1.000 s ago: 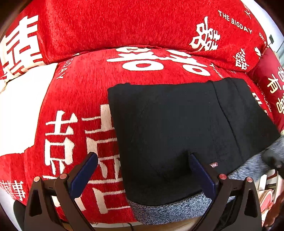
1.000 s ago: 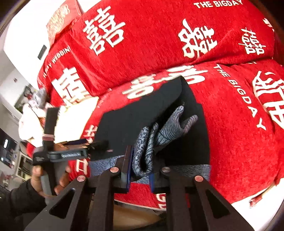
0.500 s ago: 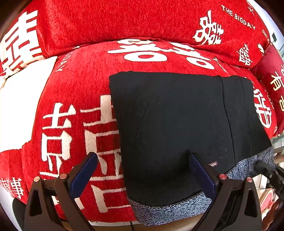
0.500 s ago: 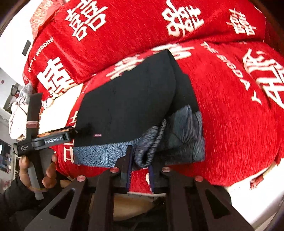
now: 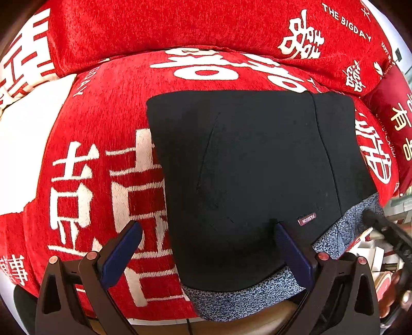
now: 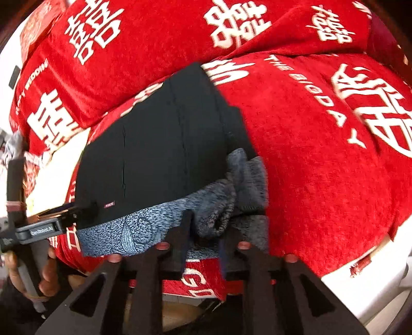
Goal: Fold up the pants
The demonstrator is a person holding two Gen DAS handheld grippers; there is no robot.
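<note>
The black pants lie folded flat on the red sofa seat, with their grey speckled lining edge along the near side. My left gripper is open and empty, its fingers spanning the pants' near left corner. In the right wrist view the pants lie ahead. My right gripper is shut on a bunched grey fold of the pants' near right corner. The left gripper shows there at the left, held in a hand.
The sofa cover is red with white characters. Its back cushion rises behind the pants. A dark red pillow lies at the right. A white patch lies left of the seat. The seat's front edge drops off just below the grippers.
My right gripper has lowered the grey fold from above the pants down to the seat's front edge. The pants now lie flatter. My left gripper has stayed open in place.
</note>
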